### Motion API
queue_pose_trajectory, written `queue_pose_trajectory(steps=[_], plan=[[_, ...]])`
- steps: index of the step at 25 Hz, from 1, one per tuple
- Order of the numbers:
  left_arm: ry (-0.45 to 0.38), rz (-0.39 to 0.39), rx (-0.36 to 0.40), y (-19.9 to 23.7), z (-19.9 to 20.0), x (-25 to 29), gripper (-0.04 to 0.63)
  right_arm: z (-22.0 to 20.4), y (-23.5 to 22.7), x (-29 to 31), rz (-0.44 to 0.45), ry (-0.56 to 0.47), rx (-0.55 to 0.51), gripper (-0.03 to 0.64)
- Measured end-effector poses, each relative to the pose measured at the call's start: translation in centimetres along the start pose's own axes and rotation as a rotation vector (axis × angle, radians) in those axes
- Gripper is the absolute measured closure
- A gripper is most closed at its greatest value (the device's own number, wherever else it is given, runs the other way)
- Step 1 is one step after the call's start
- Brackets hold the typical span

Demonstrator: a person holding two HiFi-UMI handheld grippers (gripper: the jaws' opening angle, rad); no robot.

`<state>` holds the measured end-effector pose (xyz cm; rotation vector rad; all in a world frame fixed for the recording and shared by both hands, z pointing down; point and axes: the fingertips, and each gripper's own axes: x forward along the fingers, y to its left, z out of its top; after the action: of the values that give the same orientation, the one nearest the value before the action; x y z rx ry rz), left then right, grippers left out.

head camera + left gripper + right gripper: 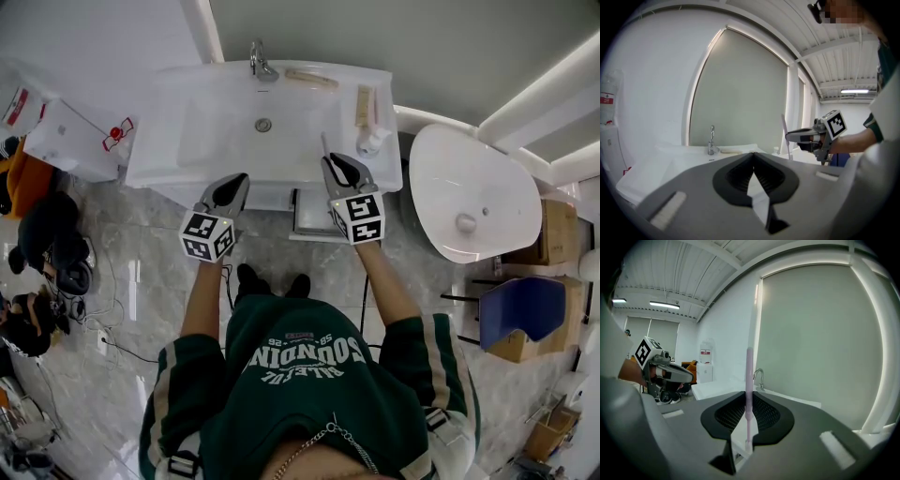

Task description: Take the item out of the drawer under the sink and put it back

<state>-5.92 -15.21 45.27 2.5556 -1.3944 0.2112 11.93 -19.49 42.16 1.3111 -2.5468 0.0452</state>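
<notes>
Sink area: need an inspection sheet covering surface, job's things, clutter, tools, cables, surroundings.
Surface: white sink counter, basin dry-looking, nothing in the bowl.
Job's things: thin pink stick stands upright in the right tool; drawer under the sink appears pulled out.
Clutter: tube and small bottle at the counter's right end; flat bar-like item beside the faucet.
Tools: left tool shut, nothing in it; right tool shut on the stick.
Cables: thin dark cable on the floor tiles to the person's left.
Surroundings: toilet to the right, cardboard boxes beyond it, dark bags on the left.
</notes>
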Motion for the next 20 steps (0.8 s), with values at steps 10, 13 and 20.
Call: queue_pose_trajectory(steps=[10, 13, 20], plan=[[0.028, -0.012, -0.011, -0.3, -1.0, 0.3, 0.546, -1.1, -0.3, -0.1, 0.001, 0.014, 0.032, 0.565], [0.044, -0.019, -0.026, -0.6, -1.9, 0.4, 0.546, -1.9, -0.2, -0.3, 0.001, 0.03, 0.042, 0.565], [0.107, -0.045, -0.062, -1.8, -5.7, 0.5, 0.546, -6.1, 0.7, -0.6, 0.004, 0.095, 0.083, 0.565]])
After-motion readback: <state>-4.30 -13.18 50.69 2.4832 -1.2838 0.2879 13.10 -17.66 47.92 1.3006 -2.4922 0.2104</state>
